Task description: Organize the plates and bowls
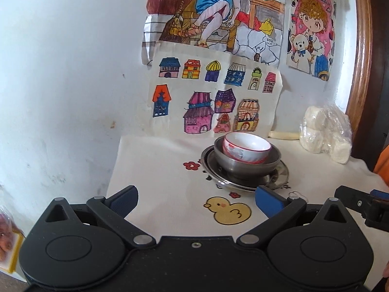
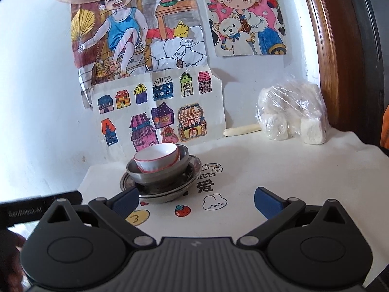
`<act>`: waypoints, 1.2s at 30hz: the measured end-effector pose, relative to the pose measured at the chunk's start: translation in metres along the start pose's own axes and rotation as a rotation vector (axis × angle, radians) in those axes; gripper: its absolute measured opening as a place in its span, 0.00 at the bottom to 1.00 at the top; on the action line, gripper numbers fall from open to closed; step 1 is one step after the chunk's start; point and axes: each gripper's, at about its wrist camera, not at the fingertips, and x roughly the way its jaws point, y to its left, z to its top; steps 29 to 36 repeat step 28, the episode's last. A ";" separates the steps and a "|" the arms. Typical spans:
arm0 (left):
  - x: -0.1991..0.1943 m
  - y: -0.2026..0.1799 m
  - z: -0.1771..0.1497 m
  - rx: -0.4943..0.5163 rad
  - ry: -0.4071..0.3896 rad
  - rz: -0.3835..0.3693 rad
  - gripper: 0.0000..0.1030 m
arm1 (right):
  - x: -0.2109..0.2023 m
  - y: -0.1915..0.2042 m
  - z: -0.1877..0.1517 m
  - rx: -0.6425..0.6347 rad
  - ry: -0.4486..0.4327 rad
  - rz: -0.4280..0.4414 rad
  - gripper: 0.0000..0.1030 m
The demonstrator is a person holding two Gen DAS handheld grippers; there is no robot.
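Note:
A white ceramic bowl with a red rim (image 1: 245, 149) (image 2: 156, 158) sits tilted inside a grey metal bowl (image 1: 250, 166) (image 2: 158, 176). That metal bowl rests on stacked steel plates (image 1: 279, 174) (image 2: 192, 170) on the white printed cloth. My left gripper (image 1: 197, 200) is open, held back from the stack with nothing between its blue pads. In the right wrist view my right gripper (image 2: 197, 199) is open too; its left finger (image 2: 126, 198) lies close in front of the plates' near rim. Part of the other gripper (image 1: 359, 206) (image 2: 36, 209) shows at each view's edge.
A clear bag of white rolls (image 1: 325, 133) (image 2: 291, 112) and a pale stick (image 2: 243, 129) lie at the back right by a wooden frame (image 1: 359, 73). Children's drawings (image 1: 209, 97) cover the wall behind the cloth-covered table (image 1: 158, 165). An orange-sleeved person (image 1: 383, 165) stands at right.

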 end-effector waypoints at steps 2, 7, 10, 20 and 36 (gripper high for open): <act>0.001 0.001 -0.003 0.000 0.007 -0.001 0.99 | 0.001 0.003 -0.004 -0.016 -0.003 -0.010 1.00; 0.005 0.001 -0.007 0.009 0.028 0.002 0.99 | 0.005 0.005 -0.009 -0.010 0.005 -0.007 1.00; 0.006 0.003 -0.007 0.005 0.028 0.004 0.99 | 0.007 0.005 -0.010 -0.020 0.012 -0.008 1.00; 0.009 0.001 -0.005 0.005 0.051 0.018 0.99 | 0.009 0.005 -0.009 -0.024 0.014 -0.009 1.00; 0.010 0.004 -0.006 -0.022 0.054 -0.049 0.99 | 0.010 0.004 -0.010 -0.024 0.016 -0.010 1.00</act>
